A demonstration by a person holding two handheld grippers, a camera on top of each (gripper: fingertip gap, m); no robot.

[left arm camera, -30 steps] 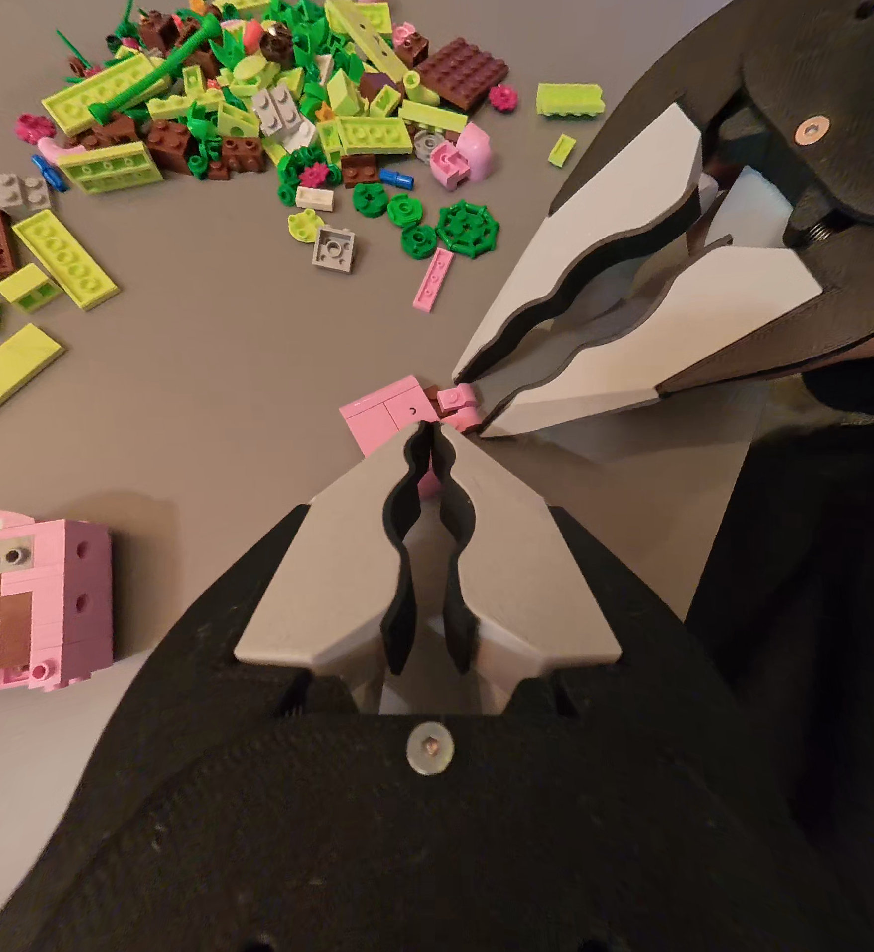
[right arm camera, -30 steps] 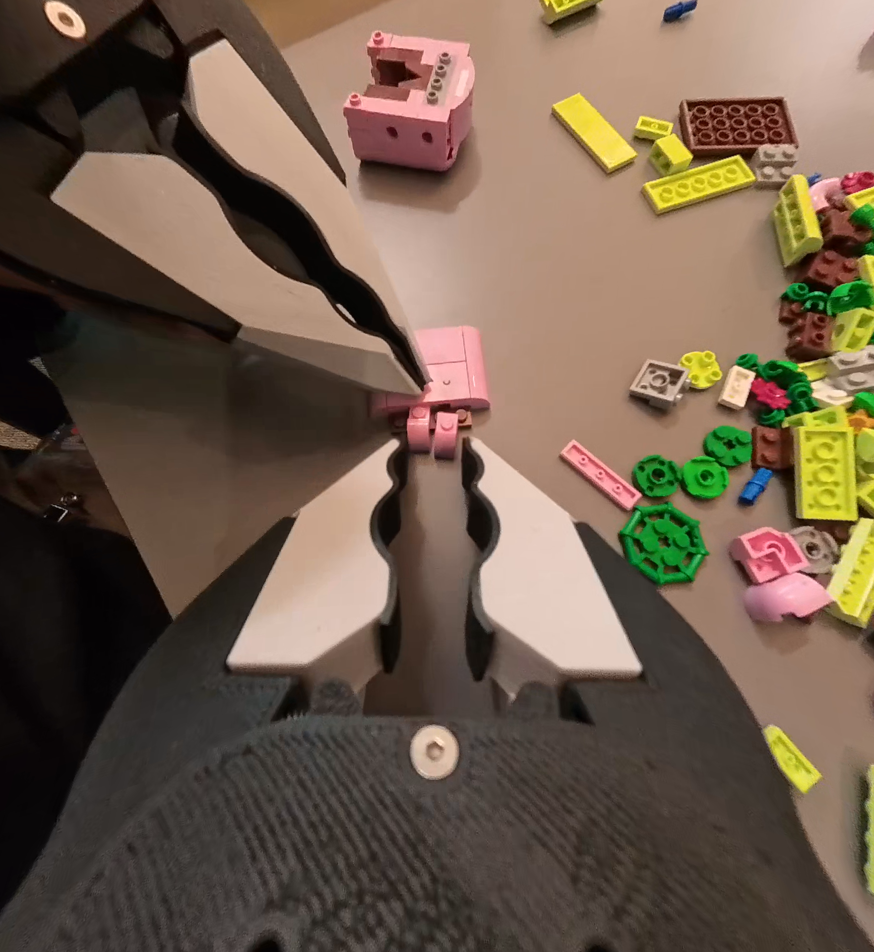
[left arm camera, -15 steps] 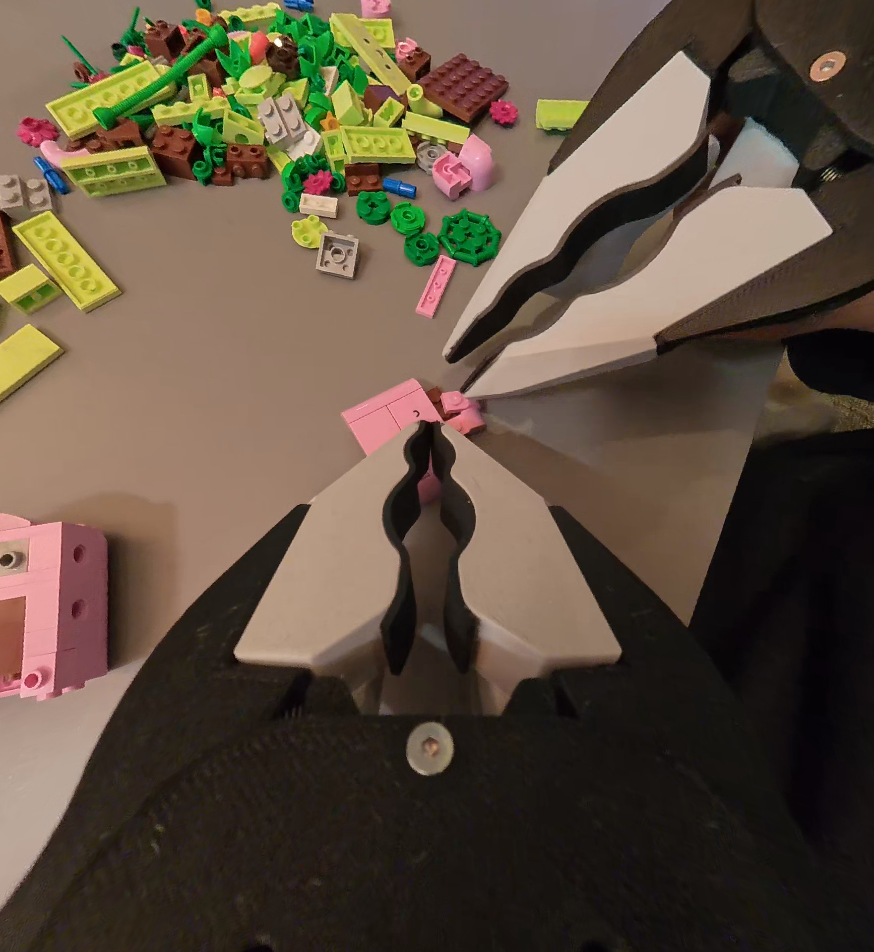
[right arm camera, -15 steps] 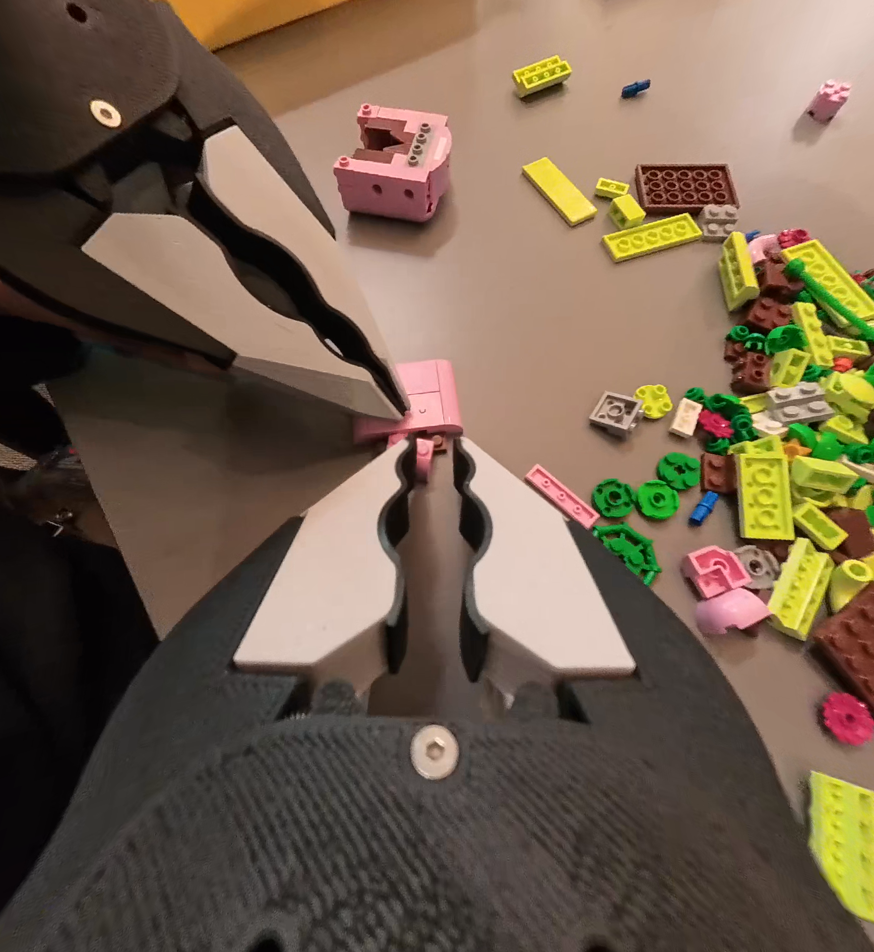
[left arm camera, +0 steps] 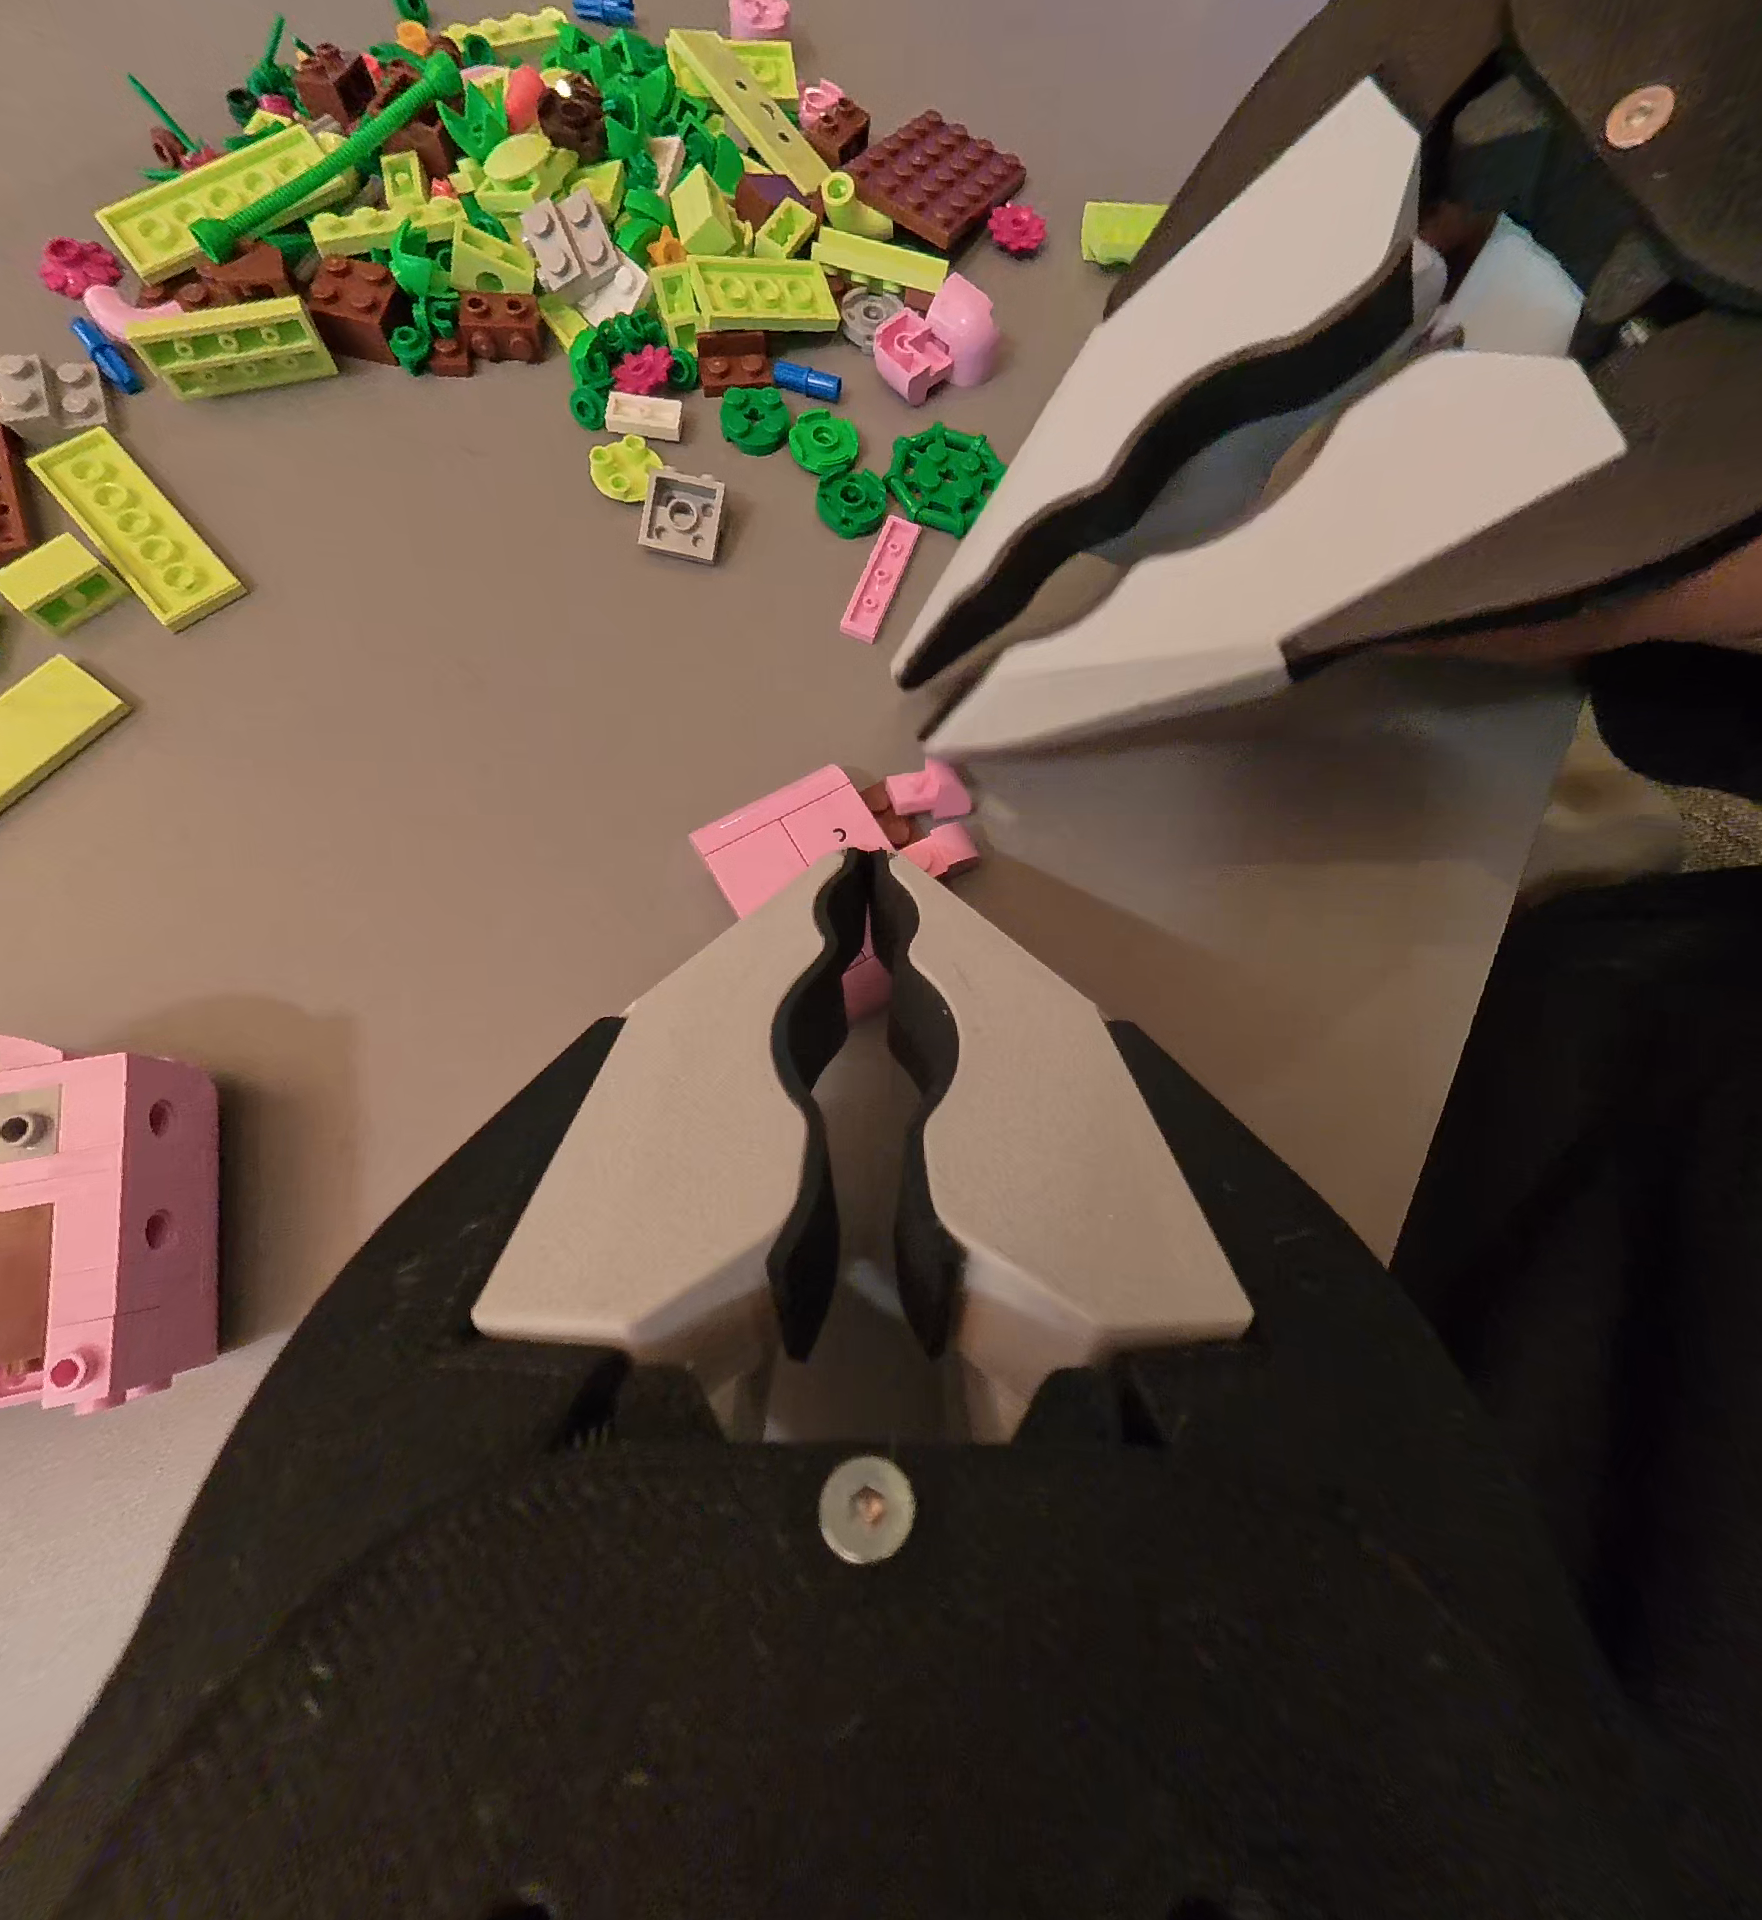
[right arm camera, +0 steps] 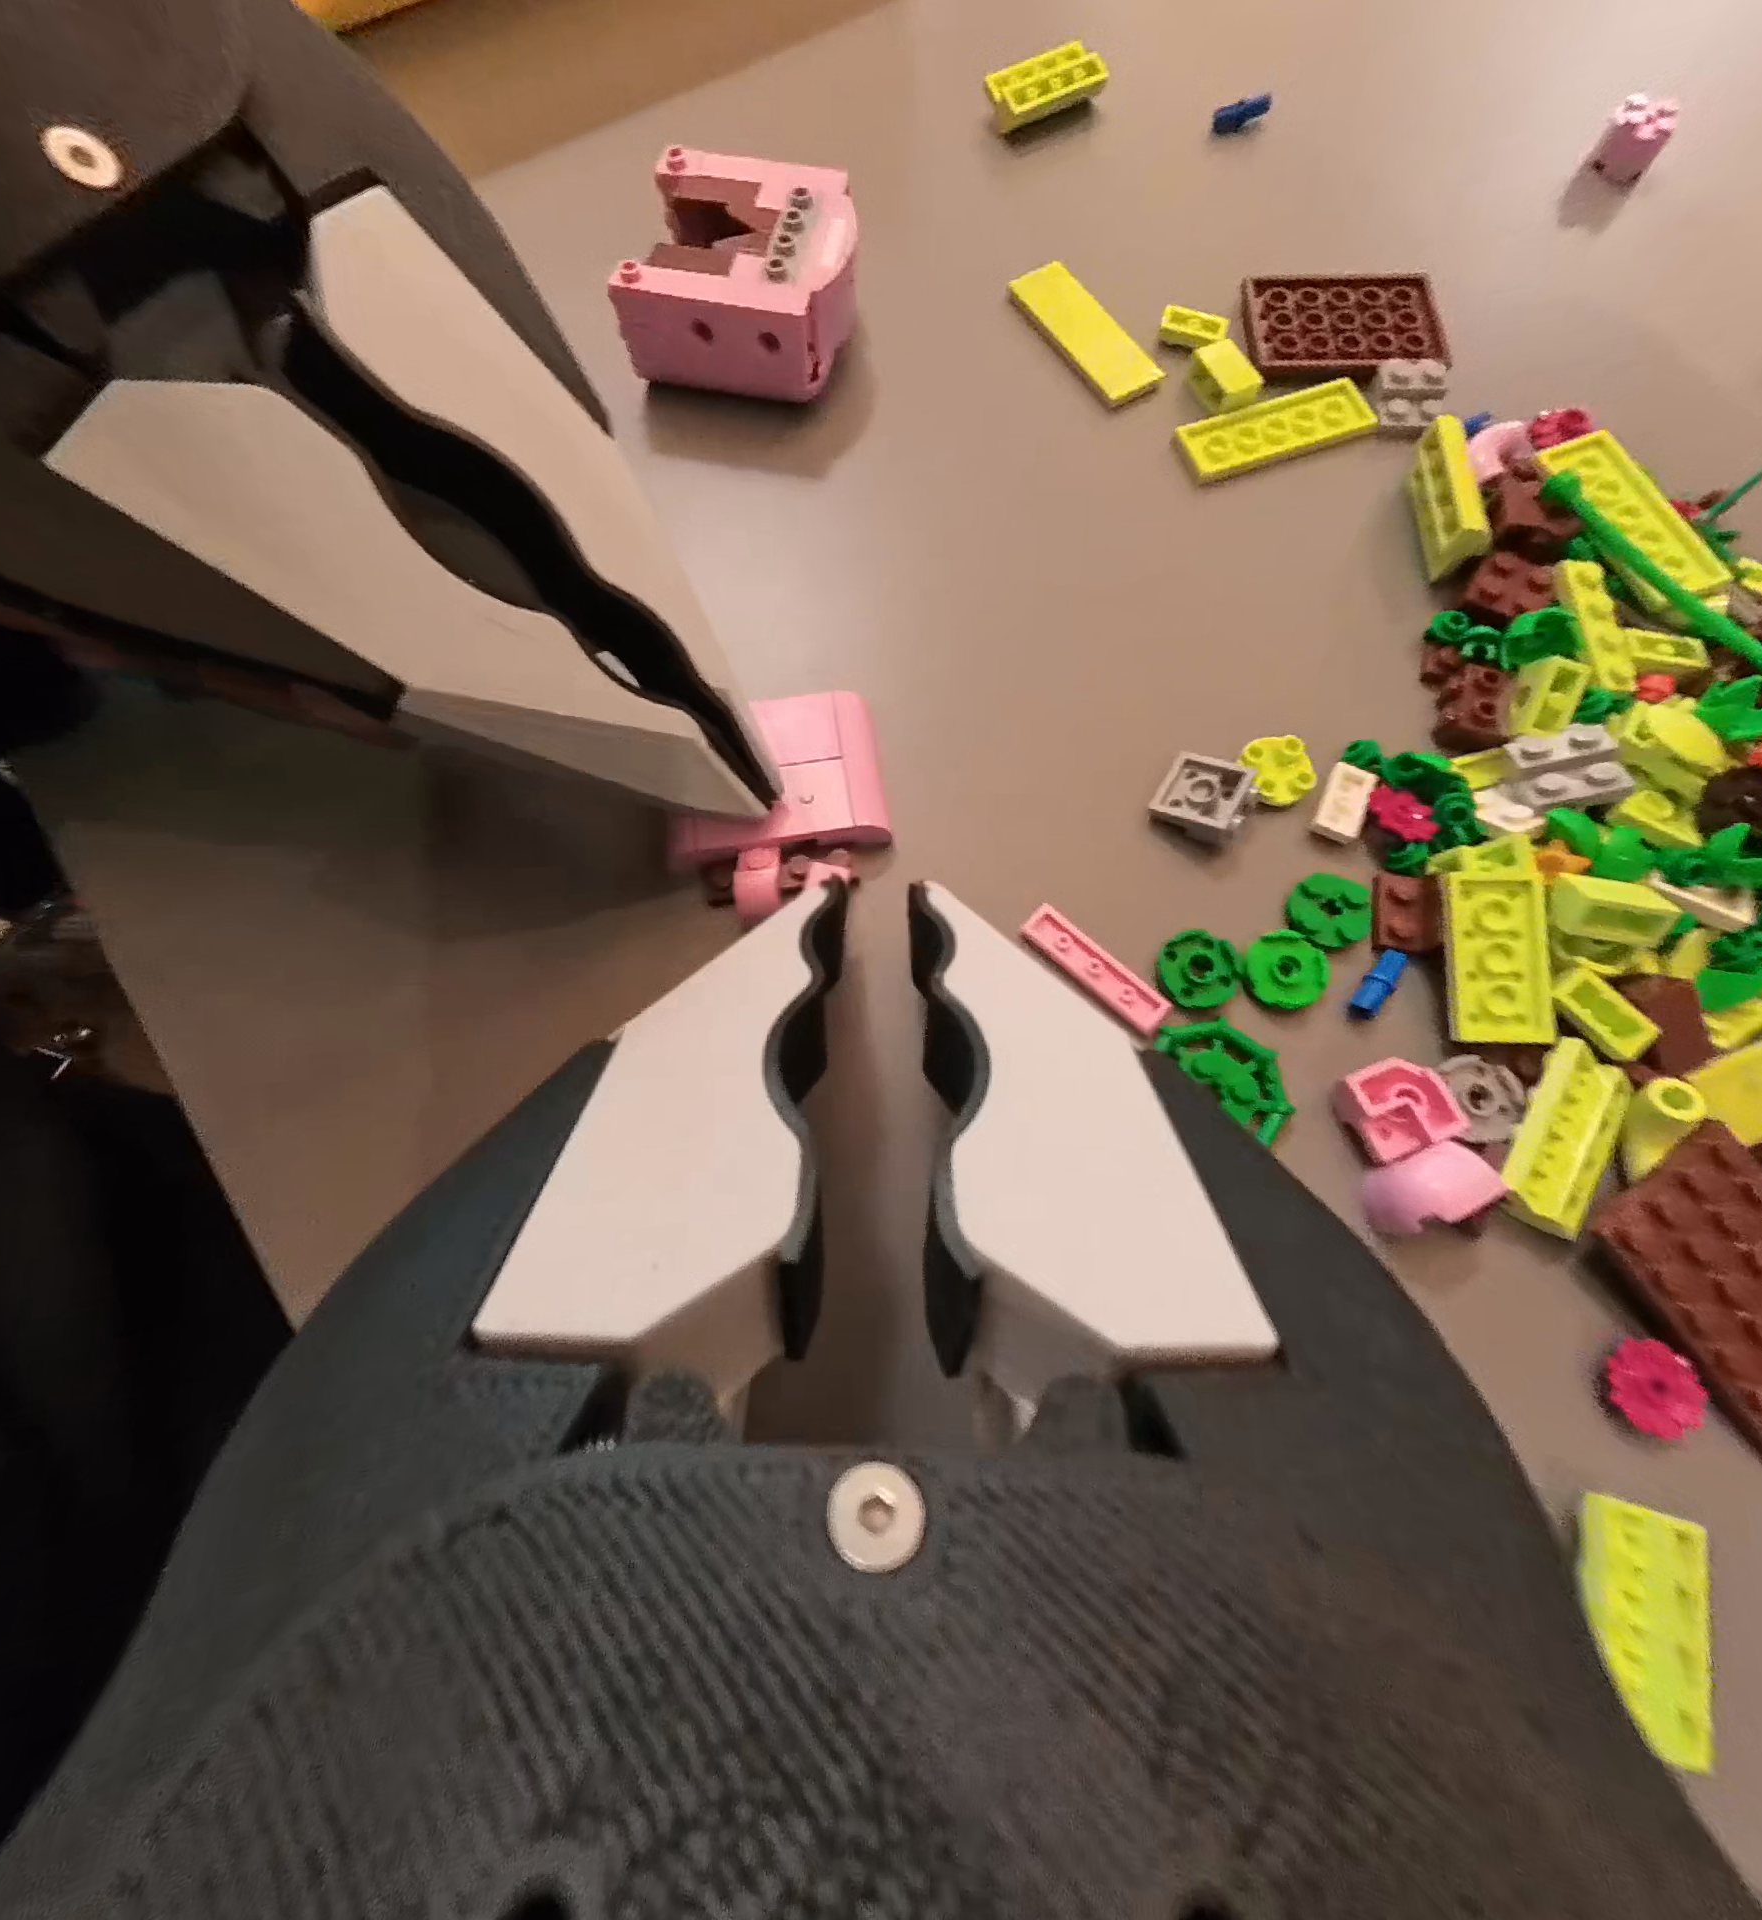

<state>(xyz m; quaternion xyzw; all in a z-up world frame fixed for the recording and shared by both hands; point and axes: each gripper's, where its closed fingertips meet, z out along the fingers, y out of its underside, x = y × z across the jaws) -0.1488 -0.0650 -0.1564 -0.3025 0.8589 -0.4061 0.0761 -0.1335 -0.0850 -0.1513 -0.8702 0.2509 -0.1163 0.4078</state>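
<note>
Left gripper (left arm camera: 869, 854): fingertips pinched together on the near edge of a small pink brick assembly (left arm camera: 783, 831), which lies flat on the grey table (left arm camera: 461, 748) close to its near edge; grip appears firm, the tips nearly meeting over the piece. Right gripper (right arm camera: 877, 891): jaws parted by a narrow gap, nothing between them, tips just beside the small pink and brown hinge-like bits (right arm camera: 768, 873) at the assembly's end; whether a tip touches them cannot be told. In the left wrist view the same gripper hangs just above those bits. Outward, to the right gripper's side: a loose pink strip plate (right arm camera: 1095, 966), green round pieces (right arm camera: 1241, 966), a grey square plate (right arm camera: 1201, 800), then a heap of lime, brown and green bricks (right arm camera: 1635, 831). Farther off: a larger pink block structure (right arm camera: 742, 281) with brown inside, standing well apart from the grippers; lime flat plates (right arm camera: 1085, 332) and a brown studded plate (right arm camera: 1344, 324) beyond. A dark sleeve edges both views.
</note>
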